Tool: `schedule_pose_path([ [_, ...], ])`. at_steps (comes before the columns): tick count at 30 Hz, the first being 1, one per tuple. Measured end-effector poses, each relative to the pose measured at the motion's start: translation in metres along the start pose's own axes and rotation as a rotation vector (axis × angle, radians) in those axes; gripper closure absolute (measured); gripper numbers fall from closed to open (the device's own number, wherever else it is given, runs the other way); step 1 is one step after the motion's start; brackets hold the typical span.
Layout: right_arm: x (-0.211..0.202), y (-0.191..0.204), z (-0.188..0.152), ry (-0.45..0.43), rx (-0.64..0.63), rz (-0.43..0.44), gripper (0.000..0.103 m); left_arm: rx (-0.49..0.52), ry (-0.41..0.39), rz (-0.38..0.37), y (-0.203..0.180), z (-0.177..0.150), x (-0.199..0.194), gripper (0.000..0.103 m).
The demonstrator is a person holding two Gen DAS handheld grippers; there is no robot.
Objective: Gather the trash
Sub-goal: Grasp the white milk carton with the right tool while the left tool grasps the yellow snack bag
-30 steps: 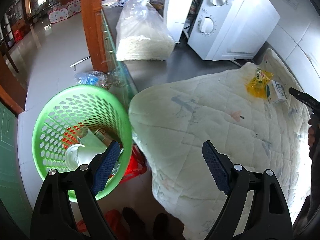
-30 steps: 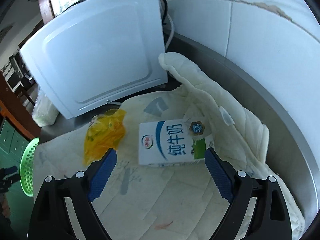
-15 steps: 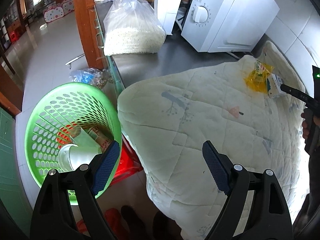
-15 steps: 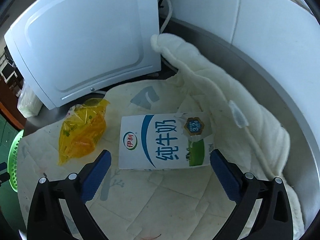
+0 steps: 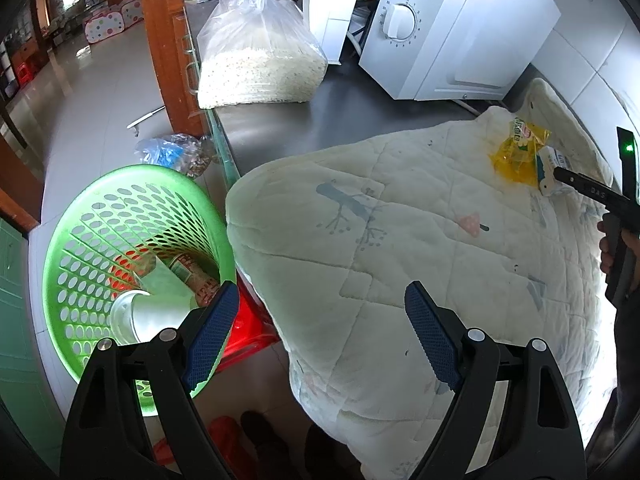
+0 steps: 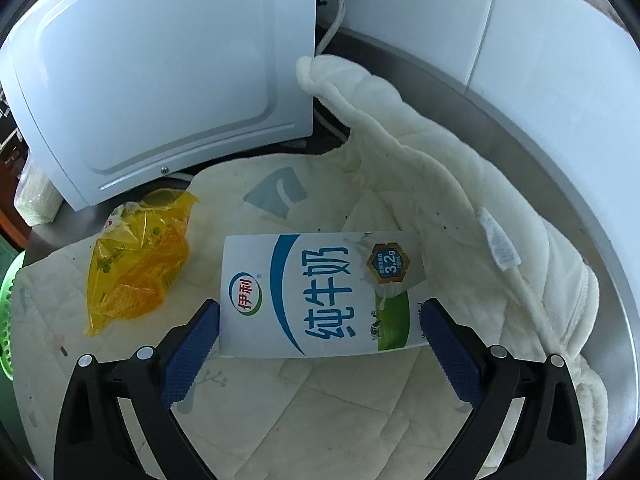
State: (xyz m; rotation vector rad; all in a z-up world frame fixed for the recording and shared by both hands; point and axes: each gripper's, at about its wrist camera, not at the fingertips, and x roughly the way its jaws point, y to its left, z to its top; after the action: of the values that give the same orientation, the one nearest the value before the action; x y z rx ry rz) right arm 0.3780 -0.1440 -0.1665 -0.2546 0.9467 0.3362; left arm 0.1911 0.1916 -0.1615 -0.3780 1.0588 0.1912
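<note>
A white, blue and green milk carton [image 6: 320, 296] lies flat on the cream quilted cloth [image 6: 320, 400]. My right gripper [image 6: 320, 336] is open with a blue pad at each end of the carton's near edge, about touching it. A crumpled yellow wrapper [image 6: 136, 264] lies just left of the carton. In the left wrist view the carton [image 5: 550, 170] and wrapper [image 5: 518, 152] sit far right. My left gripper [image 5: 316, 336] is open and empty, over the cloth's edge beside the green basket [image 5: 80, 240], which holds a cup and other trash.
A white microwave [image 5: 460, 32] stands at the back of the steel counter [image 5: 320, 120], close behind the wrapper. A clear bag of grain [image 5: 256, 60] sits left of it. The tiled wall [image 6: 520, 20] runs along the right. A red stool [image 5: 248, 328] stands under the counter edge.
My right gripper has moved forward onto the milk carton, which now lies between its pads. My left gripper has drifted slightly back and left, still open.
</note>
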Motion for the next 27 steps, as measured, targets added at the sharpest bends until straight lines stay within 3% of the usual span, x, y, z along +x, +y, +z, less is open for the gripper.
schedule_pose_path([
  [9,0.000,0.001,0.001,-0.011,0.002,-0.009,0.006,0.018,0.007,-0.026,-0.015,0.007,0.007,0.019],
  [20,-0.004,0.002,-0.001,-0.030,-0.032,-0.002,0.006,0.176,-0.064,-0.136,-0.097,0.053,0.008,0.019],
  [27,-0.007,-0.001,-0.004,-0.048,-0.045,0.017,0.006,0.205,-0.073,-0.210,-0.134,0.080,0.020,0.019],
])
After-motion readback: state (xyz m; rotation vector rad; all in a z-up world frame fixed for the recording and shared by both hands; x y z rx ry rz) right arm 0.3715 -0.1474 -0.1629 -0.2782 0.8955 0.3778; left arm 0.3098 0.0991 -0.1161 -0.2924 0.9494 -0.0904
